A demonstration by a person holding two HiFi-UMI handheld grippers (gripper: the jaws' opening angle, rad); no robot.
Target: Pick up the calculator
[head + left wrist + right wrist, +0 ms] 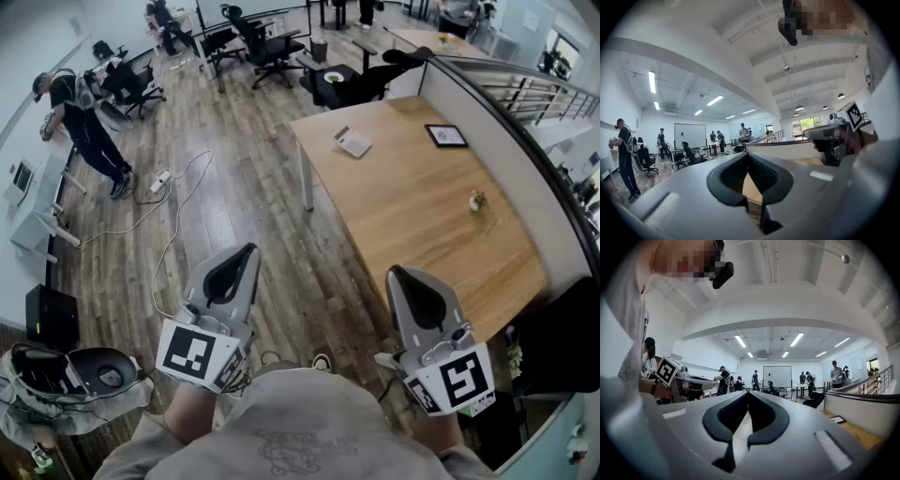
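Observation:
The calculator (pixel 352 142), a small pale grey slab, lies near the far left corner of the wooden table (pixel 422 216) in the head view. Both grippers hang level close to the person's body, well short of it. My left gripper (pixel 247 249) is shut and empty over the wood floor, left of the table. My right gripper (pixel 393 271) is shut and empty by the table's near edge. In the left gripper view the jaws (pixel 748 154) meet at the tips. The right gripper view shows its jaws (pixel 748 393) closed the same way. Neither gripper view shows the calculator.
A black-framed tablet (pixel 446 135) and a small ornament (pixel 478 200) lie on the table. A grey partition (pixel 506 122) runs along its right side. Office chairs (pixel 267 42) stand beyond, a white cable (pixel 169 206) crosses the floor, and a person (pixel 80 117) stands at far left.

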